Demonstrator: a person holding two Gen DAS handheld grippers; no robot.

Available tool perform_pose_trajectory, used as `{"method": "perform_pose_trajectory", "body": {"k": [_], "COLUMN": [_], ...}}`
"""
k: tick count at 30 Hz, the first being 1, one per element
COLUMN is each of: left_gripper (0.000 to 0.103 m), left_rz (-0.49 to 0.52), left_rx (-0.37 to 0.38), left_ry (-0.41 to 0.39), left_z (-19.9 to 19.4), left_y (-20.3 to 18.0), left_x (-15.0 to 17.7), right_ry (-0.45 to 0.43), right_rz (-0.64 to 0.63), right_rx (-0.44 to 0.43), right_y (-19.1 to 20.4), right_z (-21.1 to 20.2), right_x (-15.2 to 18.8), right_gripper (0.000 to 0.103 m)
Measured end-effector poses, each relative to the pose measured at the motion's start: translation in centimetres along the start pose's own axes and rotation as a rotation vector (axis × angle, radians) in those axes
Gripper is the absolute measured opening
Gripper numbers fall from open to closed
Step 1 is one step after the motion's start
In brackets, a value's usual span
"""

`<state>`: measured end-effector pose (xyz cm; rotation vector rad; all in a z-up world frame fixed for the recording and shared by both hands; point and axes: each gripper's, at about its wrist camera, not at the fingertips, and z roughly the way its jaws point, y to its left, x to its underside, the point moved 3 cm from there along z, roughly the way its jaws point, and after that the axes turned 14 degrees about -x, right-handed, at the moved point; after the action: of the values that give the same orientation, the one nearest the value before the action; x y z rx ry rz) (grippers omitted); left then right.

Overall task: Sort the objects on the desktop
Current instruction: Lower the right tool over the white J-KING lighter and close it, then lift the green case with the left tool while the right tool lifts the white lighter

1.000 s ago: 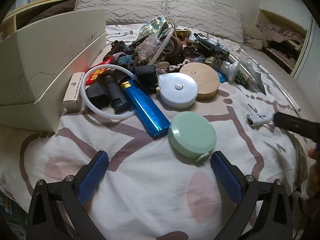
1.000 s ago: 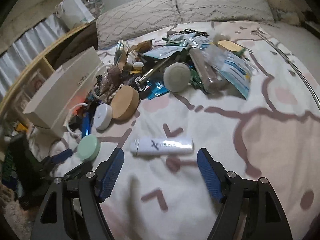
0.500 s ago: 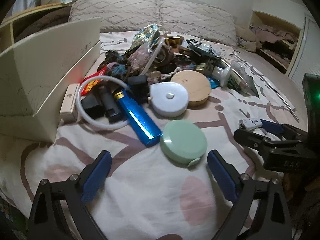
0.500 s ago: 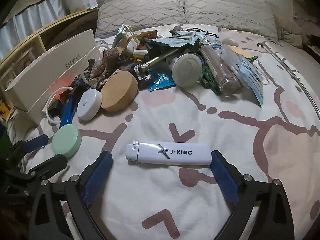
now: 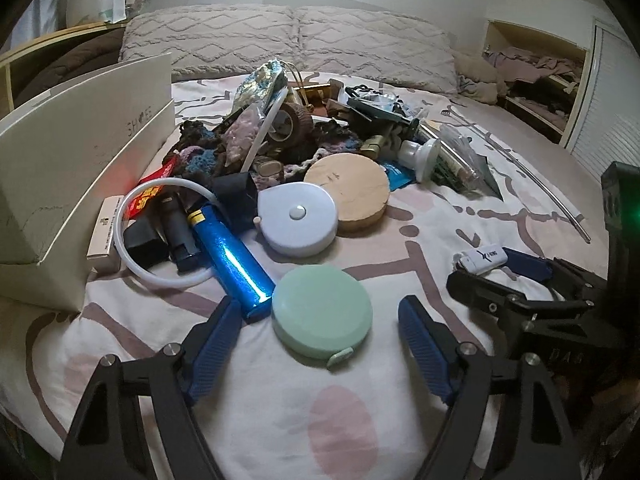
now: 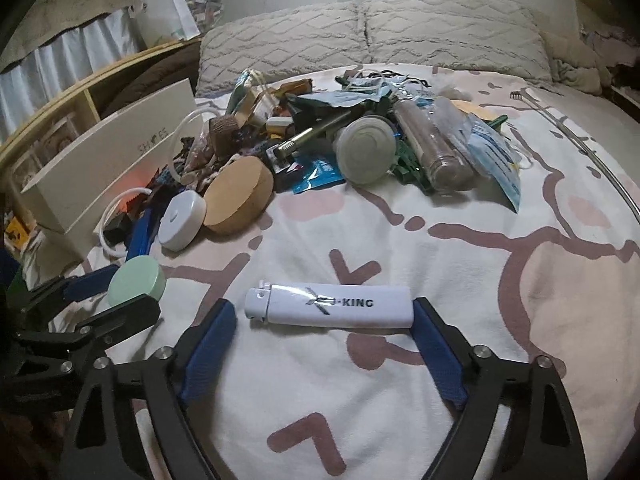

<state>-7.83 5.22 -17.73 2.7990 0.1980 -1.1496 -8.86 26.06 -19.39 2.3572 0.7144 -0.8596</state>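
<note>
While both grippers hover low over the patterned bedspread (image 6: 420, 240), the items lie as follows, each placed relative to the round cork disc (image 5: 347, 192).

Green round tape measure (image 5: 322, 316): nearer the viewer than the disc, flat on the bedspread, lying between the blue pads of the left gripper (image 5: 320, 336). Its jaws are closing and stand moderately wide; neither pad touches the case yet.

White lighter (image 6: 328, 306), marked "KING": well to the right of the disc and nearer, lying crosswise between the pads of the right gripper (image 6: 324, 332). Those jaws are closing too; the right pad sits at the lighter's end, whether touching I cannot tell, and the left pad stands clear.

White tape measure (image 5: 297, 218): just left of the disc, touching its edge.

Blue lighter (image 5: 232, 256): left of the disc and nearer, its lower end just beside the green case.

White tube loop (image 5: 160, 236): further left, curling around dark small items.

Open cardboard box (image 5: 80, 152): far left of the disc, standing at the bed's edge.

Cluttered heap (image 5: 304, 128): directly behind the disc, with yarn, packets, a wheel.

White round cap (image 6: 366, 154): right of the disc, propped against a clear bottle (image 6: 432, 148).

Two pillows (image 6: 372, 36): far behind the disc, at the head of the bed.
</note>
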Motion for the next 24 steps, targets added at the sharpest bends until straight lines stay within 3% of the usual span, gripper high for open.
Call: {"method": "perform_pose_trajectory", "body": {"k": [11,16,24], "left_gripper": [0.074,0.065,0.065], "left_rz": [0.131,0.133,0.142], "left_rx": [-0.098,-0.137,-0.154], "left_ry": [-0.069,-0.069,-0.054], "left_z": [-0.8,-0.7,-0.4], "left_y": [-2.5,-2.6,-2.9], "left_x": [0.2,0.1,0.2], "right_ry": [-0.033,-0.034,-0.035], "right_rz": [0.014,0.002,0.005], "right_rx": [-0.026,-0.019,-0.022], "right_y": [-0.3,-0.3,-0.3], "right_z": [-0.2,-0.2,-0.2], "right_x": [0.2,0.4,0.4], "right_gripper": [0.081,0.081,0.081]}}
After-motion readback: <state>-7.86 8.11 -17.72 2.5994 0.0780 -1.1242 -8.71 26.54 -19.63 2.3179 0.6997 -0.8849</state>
